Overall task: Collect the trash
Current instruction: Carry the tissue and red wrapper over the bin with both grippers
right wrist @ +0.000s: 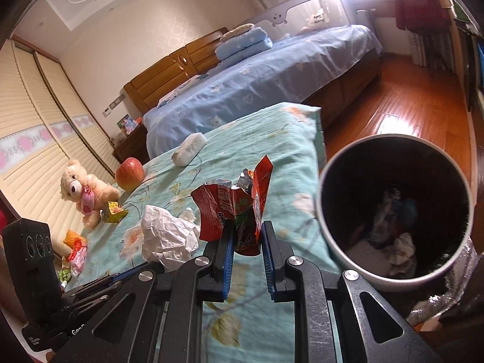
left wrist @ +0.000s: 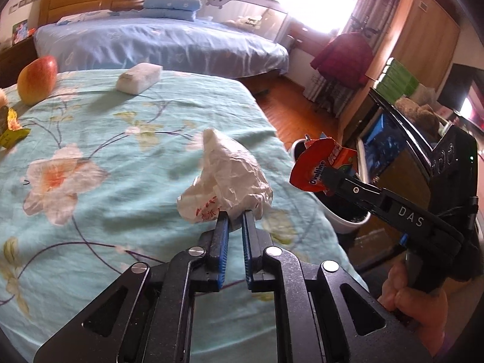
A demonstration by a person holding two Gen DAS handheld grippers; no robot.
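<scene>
While your left gripper (left wrist: 235,216) pinches the crumpled paper (left wrist: 230,178), your right gripper (right wrist: 246,233) clamps the red wrapper (right wrist: 233,211), bin (right wrist: 329,242) at three o'clock

A: What does the left gripper (left wrist: 235,216) hold?
B: A crumpled white plastic bag (left wrist: 230,178), pinched above the floral turquoise sheet (left wrist: 127,139).
A: And beside it?
B: The right gripper (left wrist: 328,181) clamps a red Ovaltine wrapper (left wrist: 317,163).
</scene>
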